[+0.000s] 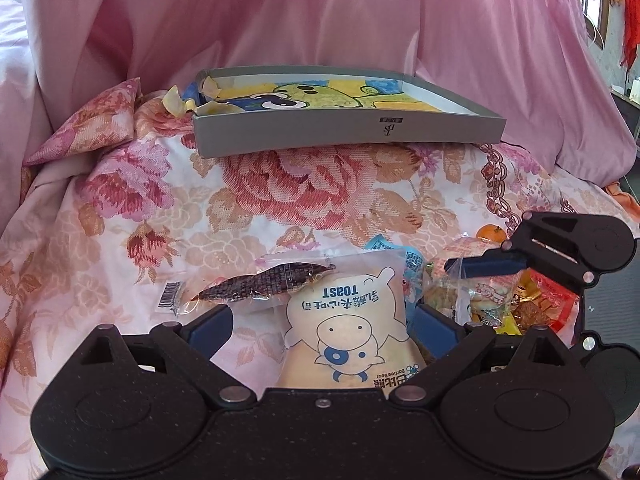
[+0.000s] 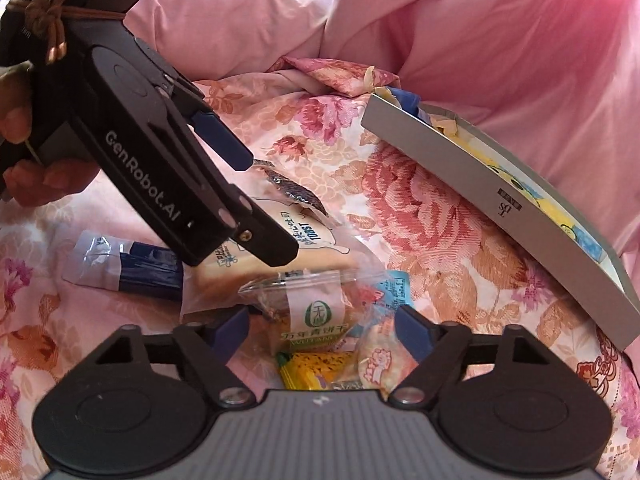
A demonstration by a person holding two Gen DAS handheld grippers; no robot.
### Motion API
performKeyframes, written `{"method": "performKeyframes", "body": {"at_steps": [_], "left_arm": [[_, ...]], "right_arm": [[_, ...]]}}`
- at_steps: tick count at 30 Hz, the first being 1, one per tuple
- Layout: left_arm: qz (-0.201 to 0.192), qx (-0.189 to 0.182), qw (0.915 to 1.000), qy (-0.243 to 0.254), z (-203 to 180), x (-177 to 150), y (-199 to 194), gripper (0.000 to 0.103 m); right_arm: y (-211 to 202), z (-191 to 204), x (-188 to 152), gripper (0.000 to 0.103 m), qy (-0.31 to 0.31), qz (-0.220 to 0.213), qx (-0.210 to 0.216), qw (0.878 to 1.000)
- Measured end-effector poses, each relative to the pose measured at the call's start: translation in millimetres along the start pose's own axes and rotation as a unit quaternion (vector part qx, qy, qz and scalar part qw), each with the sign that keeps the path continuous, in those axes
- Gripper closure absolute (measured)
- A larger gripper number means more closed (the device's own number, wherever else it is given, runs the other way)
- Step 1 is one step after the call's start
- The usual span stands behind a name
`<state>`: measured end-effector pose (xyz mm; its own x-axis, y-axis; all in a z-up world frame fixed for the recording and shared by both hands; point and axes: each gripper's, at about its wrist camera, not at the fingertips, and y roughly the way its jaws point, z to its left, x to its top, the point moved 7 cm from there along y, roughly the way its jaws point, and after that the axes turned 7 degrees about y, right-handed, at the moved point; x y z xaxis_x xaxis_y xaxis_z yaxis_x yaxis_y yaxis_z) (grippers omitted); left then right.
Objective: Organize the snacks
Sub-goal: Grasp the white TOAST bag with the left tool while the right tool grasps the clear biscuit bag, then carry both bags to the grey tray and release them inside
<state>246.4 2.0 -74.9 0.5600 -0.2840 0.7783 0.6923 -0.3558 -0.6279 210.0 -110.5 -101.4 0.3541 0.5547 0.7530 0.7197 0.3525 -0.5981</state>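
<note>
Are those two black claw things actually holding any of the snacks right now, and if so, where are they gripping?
Nothing is held. The left gripper is open, straddling the cream pig-print toast packet without pinching it. The right gripper is open over the clear green-labelled biscuit packet.

"TOAST" (upside down), bread packet (image 1: 348, 328)

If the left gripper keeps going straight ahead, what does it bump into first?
Most likely the toast packet, which lies between the open fingers of the left gripper. The dried fish packet lies just beyond, though depth is hard to judge.
</note>
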Motion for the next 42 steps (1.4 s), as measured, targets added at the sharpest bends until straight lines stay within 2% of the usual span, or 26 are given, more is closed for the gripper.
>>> {"method": "performKeyframes", "body": {"at_steps": [6,10,13,17,23,26,31,42], "left_arm": [[0.008,-0.004,0.9999,-0.005,1,-1,0,0.006],[0.013,-0.009,0.9998,-0.010,3,-3,1,0.006],[0.015,-0.011,0.9997,-0.015,5,-3,0,0.006],[0.016,-0.018,0.9997,-0.011,2,-3,1,0.006],[0.037,-0.015,0.9987,0.031,-13,-11,10,0.007],[0.035,-0.009,0.9984,0.043,-17,-10,12,0.013],[0.050,-0.007,0.9981,0.035,-21,-14,19,0.028],[0.071,0.001,0.9974,0.011,-38,-20,-3,0.034]], "right_arm": [[0,2,0,0.033,-0.001,-0.004,0.004,1.000],[-2,2,1,0.047,0.001,-0.008,0.006,1.000],[-8,1,0,0.050,0.015,-0.014,0.008,1.000],[-24,-4,-4,0.050,0.058,-0.024,0.002,0.998],[-55,-10,-12,0.050,0.118,-0.042,-0.010,0.992],[-65,-11,-15,0.050,0.138,-0.044,-0.017,0.989],[-80,-11,-23,0.050,0.166,-0.047,-0.033,0.984],[-105,-15,-37,0.050,0.206,-0.052,-0.043,0.976]]}}
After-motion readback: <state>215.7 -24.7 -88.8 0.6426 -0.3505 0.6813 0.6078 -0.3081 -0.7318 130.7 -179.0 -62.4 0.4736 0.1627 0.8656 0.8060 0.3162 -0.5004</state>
